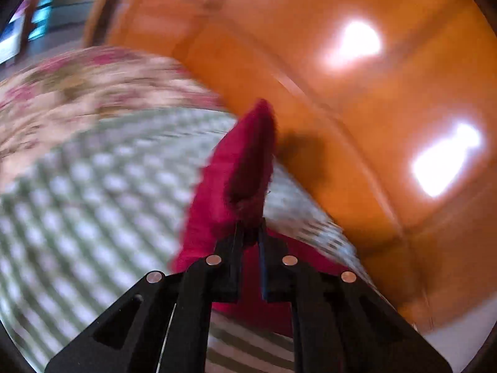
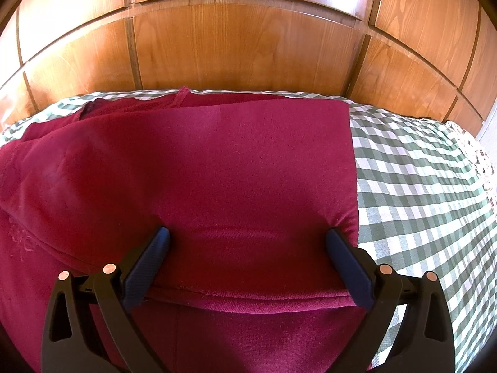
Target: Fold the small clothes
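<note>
Partly folded crimson garment [image 2: 198, 168], creased.

text: none readable | labels: none | brands: none | numbers: none | signs: none

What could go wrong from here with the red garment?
The left gripper pinches only a narrow bit of the red garment, and its view is motion-blurred, so the cloth may slip out. The right gripper is open, fingertips pressing the fold; if it shifts, the layers could slide apart on the checked bedspread.
</note>
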{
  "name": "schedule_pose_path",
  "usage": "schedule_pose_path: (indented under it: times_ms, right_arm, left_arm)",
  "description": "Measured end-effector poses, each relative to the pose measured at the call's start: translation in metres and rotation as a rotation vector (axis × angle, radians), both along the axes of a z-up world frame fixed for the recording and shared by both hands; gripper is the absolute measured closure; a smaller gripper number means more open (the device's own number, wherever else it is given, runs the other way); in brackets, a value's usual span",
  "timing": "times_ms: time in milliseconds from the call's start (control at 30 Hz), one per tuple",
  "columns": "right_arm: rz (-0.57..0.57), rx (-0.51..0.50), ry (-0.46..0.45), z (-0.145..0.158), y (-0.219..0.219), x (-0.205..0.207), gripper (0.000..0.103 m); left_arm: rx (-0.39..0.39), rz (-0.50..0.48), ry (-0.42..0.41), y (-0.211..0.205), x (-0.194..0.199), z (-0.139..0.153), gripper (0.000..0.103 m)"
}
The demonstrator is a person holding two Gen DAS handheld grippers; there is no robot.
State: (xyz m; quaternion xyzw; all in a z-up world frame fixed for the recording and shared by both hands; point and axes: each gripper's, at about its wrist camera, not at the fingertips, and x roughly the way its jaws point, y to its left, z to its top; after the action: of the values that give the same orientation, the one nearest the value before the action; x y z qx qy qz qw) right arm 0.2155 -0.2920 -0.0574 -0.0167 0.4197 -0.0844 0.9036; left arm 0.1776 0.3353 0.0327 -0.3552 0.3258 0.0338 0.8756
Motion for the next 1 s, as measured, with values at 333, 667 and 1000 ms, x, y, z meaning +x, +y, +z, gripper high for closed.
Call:
schedule_pose_path:
  times_ms: [333, 667, 1000]
  right_arm:
    - [-0.001, 0.005, -0.002, 0.0, 0.0, 0.0, 0.004]
    - [-0.004, 0.028, -0.006, 0.0, -0.002, -0.001, 0.004]
    - [0.223, 0.324, -0.049, 0.043, 0.065, -0.011, 0.043]
  left_arm:
    - [0.078, -0.473, -0.038, -0.219, 0.014, -0.003, 0.096]
    - [0.257, -0.582, 0.046, -0.276, -0.034, -0.05, 0.061]
    - [0.275, -0.512, 0.071, -0.241, -0.064, -0.084, 0.061]
